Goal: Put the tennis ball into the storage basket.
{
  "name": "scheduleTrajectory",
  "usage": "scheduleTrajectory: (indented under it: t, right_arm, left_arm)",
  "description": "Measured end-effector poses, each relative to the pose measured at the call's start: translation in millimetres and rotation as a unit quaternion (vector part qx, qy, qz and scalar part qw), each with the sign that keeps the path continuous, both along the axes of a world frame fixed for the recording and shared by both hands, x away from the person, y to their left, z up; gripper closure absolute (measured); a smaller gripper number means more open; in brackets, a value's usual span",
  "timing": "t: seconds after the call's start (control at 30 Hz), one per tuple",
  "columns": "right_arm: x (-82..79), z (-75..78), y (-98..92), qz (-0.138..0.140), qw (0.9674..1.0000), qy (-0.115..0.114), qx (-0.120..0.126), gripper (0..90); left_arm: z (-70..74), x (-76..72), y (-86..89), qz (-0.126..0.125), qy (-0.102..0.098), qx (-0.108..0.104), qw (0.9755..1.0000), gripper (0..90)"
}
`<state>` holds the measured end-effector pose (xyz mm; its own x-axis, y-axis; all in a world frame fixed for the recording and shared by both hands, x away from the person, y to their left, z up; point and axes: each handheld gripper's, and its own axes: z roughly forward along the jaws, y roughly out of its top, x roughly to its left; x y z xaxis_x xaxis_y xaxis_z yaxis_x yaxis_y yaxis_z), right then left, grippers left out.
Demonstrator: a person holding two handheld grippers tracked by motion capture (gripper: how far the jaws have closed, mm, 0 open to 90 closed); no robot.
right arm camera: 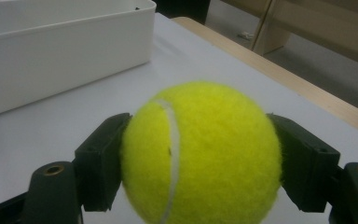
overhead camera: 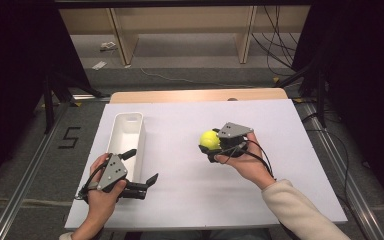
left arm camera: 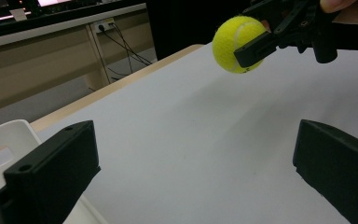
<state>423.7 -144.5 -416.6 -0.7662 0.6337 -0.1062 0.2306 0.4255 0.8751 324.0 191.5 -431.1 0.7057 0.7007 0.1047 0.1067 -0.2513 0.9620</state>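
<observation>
High view showed the right gripper holding a yellow tennis ball clear of the white tabletop, right of centre and well apart from the long white bin at the left. Right gripper view: fingers pinched the ball across its widest part, one pad on each side, seam facing the camera, with the bin ahead. Left gripper rested just beside the near end of the bin, fingers spread and holding nothing.

Judgement: step in hand was carrying the ball to the bin. To do it well, keep the squeeze steady, since felt slides on smooth pads; travel level, above the bin wall; centre over the opening, lower inside, then let go so it would not bounce out. Left gripper could steady the bin.
</observation>
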Motion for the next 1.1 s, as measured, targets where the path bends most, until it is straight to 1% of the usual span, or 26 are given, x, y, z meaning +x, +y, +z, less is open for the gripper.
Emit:
scheduleTrajectory:
  t: [1.1]
  right_arm:
    - [3.5,2.5,9.5,0.004,1.0000,-0.002,0.004,26.3]
  left_arm:
    - [0.1,-0.3,0.0,-0.001,0.000,0.001,1.0000,0.0]
